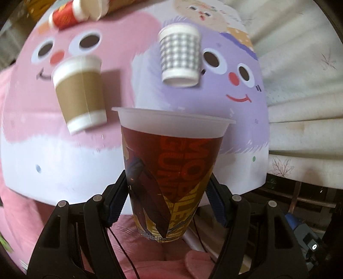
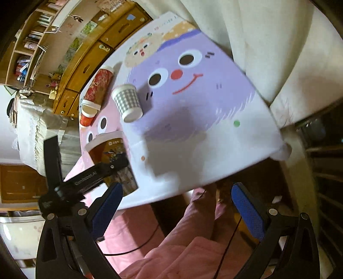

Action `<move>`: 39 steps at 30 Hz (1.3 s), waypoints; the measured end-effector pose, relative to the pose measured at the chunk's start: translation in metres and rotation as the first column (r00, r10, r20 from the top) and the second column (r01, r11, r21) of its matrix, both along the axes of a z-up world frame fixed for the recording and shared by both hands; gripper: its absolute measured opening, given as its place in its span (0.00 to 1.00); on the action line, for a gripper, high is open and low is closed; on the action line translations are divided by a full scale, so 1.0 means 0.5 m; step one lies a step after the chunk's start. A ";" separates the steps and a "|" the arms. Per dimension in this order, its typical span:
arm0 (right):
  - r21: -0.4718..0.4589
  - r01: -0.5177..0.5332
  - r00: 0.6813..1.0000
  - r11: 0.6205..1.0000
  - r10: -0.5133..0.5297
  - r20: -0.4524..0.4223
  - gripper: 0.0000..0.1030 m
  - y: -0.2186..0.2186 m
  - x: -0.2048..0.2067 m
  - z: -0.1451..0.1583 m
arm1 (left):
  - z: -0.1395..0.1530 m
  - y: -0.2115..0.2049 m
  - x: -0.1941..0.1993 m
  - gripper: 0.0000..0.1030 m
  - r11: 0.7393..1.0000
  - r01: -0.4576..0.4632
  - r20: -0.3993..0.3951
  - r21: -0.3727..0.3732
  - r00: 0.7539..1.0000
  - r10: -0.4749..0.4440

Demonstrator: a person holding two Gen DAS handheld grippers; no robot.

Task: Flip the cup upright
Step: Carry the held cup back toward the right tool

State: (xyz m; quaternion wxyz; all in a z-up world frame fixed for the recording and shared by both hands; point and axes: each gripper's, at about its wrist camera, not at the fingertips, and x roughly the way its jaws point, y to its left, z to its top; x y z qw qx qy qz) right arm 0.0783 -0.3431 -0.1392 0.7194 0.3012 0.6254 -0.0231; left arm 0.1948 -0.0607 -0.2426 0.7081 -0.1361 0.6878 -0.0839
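My left gripper is shut on a red and yellow printed plastic cup, holding it by its sides, rim pointing away from the camera, above the near edge of the cartoon table top. The same cup shows at the left of the right wrist view, held by the left gripper's black fingers. My right gripper is open and empty, off the table's near edge over pink fabric.
A brown paper cup and a grey checked cup rest on the table top. A red patterned cup lies at the far edge. A cream curtain hangs to the right. Wooden cabinets stand behind.
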 end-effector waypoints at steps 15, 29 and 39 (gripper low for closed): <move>-0.009 0.026 0.998 1.000 -0.027 -0.052 1.00 -0.009 -0.014 -0.045 | -0.094 0.007 0.001 0.66 0.999 0.029 -0.093 0.032 0.995 -0.026; 0.010 -0.045 0.999 0.999 0.045 -0.004 1.00 0.026 0.027 -0.014 | 0.002 0.033 -0.005 0.80 0.997 0.073 -0.070 0.024 0.995 -0.071; -0.016 -0.119 0.989 0.993 0.120 0.090 1.00 0.126 0.090 0.011 | 0.142 0.181 -0.058 0.80 0.993 -0.117 0.140 -0.020 0.983 0.119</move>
